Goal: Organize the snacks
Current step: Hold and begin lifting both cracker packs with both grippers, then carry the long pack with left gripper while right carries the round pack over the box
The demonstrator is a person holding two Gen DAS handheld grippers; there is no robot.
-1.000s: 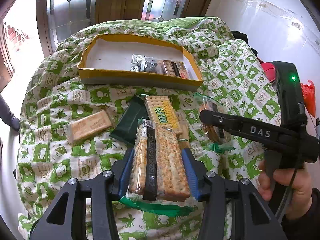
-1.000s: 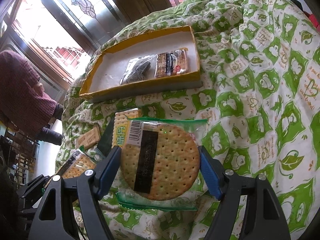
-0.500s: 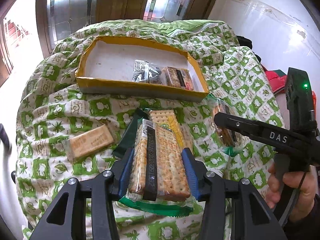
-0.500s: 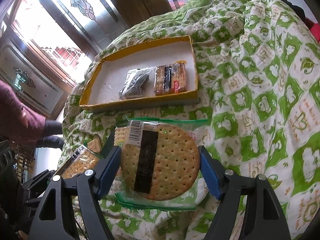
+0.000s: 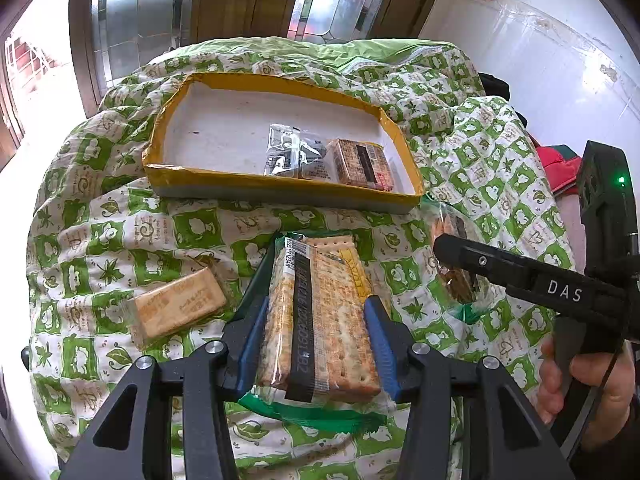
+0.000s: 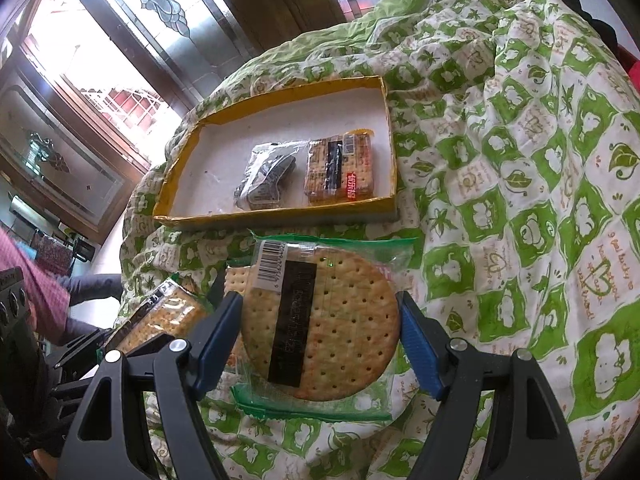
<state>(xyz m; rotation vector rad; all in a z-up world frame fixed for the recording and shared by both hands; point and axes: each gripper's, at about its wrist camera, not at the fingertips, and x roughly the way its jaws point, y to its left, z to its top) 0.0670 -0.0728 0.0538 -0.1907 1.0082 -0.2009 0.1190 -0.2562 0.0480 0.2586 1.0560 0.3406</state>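
My left gripper [image 5: 316,332] is shut on a rectangular cracker pack [image 5: 320,320], held above the quilt. My right gripper [image 6: 320,320] is shut on a round cracker pack [image 6: 320,320], also held up. The right gripper shows from the side in the left wrist view [image 5: 520,272]. Ahead lies a shallow yellow-rimmed box [image 5: 280,192], also in the right wrist view [image 6: 276,212]. It holds a dark snack packet [image 5: 292,156] and a brown cracker pack [image 5: 362,164]. A loose cracker pack [image 5: 176,308] lies on the quilt to the left.
A green-and-white patterned quilt [image 5: 100,240] covers the mound under everything. Another yellow cracker pack [image 5: 348,256] and a dark green packet lie under my left gripper's load. Glass doors [image 5: 132,20] stand behind. A white wall is at the right.
Both grippers have risen and moved toward the box with their cracker packs; the box looks nearer and more from above.
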